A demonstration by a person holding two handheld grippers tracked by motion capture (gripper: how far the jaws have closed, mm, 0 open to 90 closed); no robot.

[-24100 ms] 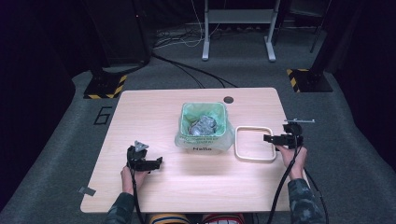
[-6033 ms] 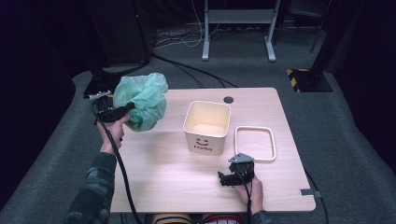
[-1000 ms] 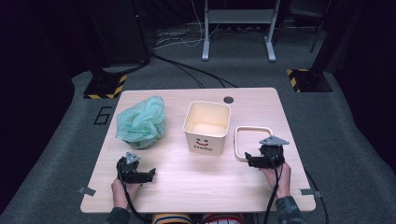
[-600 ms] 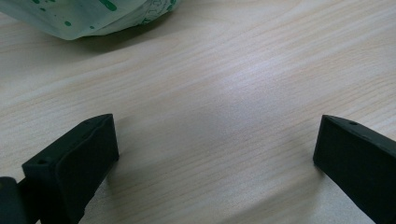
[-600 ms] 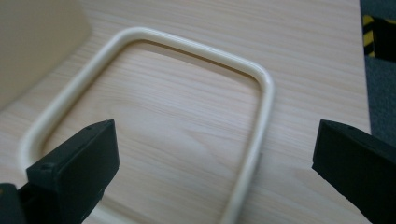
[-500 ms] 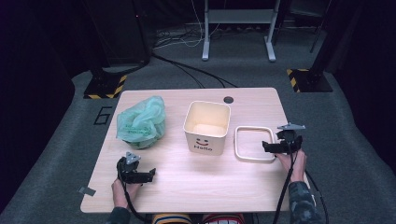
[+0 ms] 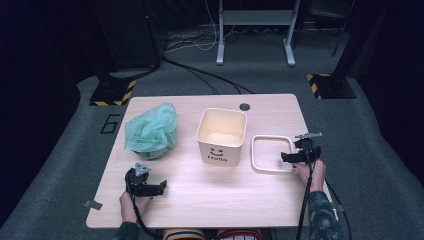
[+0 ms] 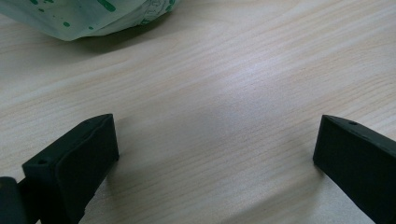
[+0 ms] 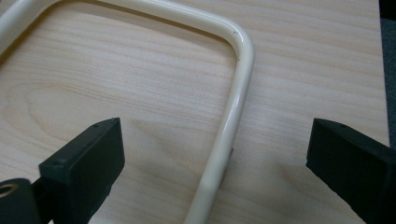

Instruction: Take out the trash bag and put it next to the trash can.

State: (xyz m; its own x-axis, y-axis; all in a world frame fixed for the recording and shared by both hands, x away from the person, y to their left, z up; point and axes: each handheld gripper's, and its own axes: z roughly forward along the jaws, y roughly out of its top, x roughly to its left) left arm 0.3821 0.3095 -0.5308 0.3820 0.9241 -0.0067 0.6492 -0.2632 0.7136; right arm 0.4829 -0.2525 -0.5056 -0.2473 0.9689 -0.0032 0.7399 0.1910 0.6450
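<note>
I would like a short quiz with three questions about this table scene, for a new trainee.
1. True or false: the green bag sits inside the cream bin.
2. Which thing lies between the jaws of the right gripper? A) the bag B) the cream frame C) a cable
3. Fill in: the jaws of the left gripper are ___ over the bare table.

Key: 1 false, the bag lies on the table left of the bin. 2 B. 3 open.
</note>
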